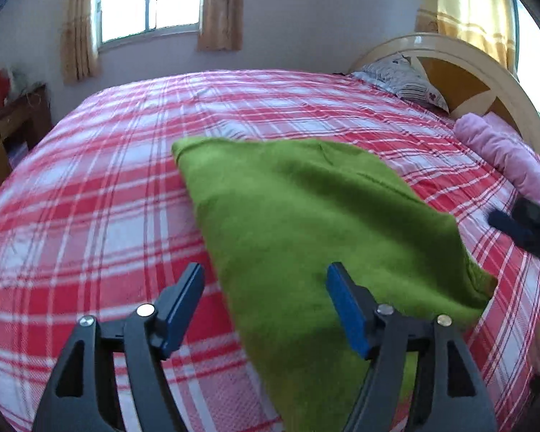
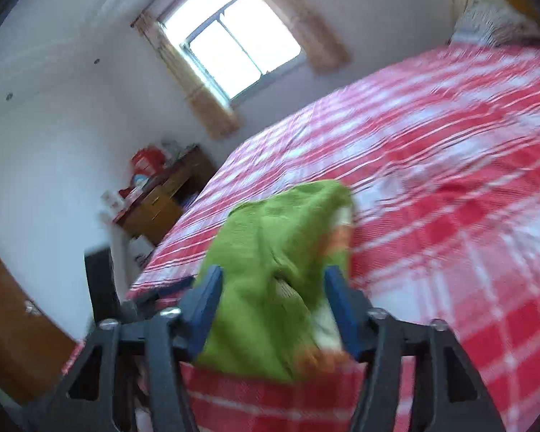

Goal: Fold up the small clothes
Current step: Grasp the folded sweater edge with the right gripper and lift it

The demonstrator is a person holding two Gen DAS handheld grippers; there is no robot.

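Bed (image 1: 90,216) covered by a red-and-white plaid sheet. A green garment (image 1: 306,216) lies spread on its near part. At the far right, by the headboard (image 1: 486,72), rest a patterned pillow (image 1: 403,79) and a rolled pink blanket (image 1: 504,151).

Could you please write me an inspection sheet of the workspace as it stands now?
Surface: bed with red plaid sheet.
Job's things: green garment lying on the sheet, folded.
Clutter: rolled pink blanket and patterned pillow by the headboard.
Grippers: left claw open, cloth edge between its jaws; right claw open around the garment, pads not pressing.
Cables: nothing seen.
Surroundings: curtained window, wooden desk.
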